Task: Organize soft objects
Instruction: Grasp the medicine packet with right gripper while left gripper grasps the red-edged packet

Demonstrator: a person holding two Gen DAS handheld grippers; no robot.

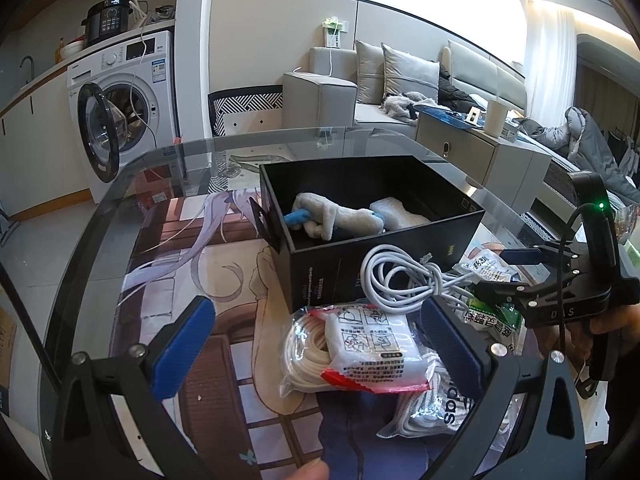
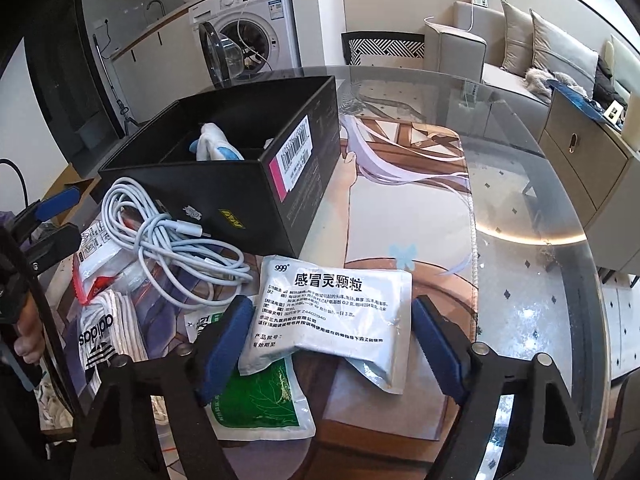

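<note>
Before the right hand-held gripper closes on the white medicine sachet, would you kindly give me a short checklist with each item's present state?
1. White sachet lies between the right hand-held gripper pads: ok.
2. Pads pressing on the sachet: cannot tell.
3. Green sachet underneath might come along: not ok.
4. Black box open, with room beside the plush toy: ok.
5. White cable clear of the sachet: ok.
6. Left hand-held gripper out of the path, over the rope packet: ok.
</note>
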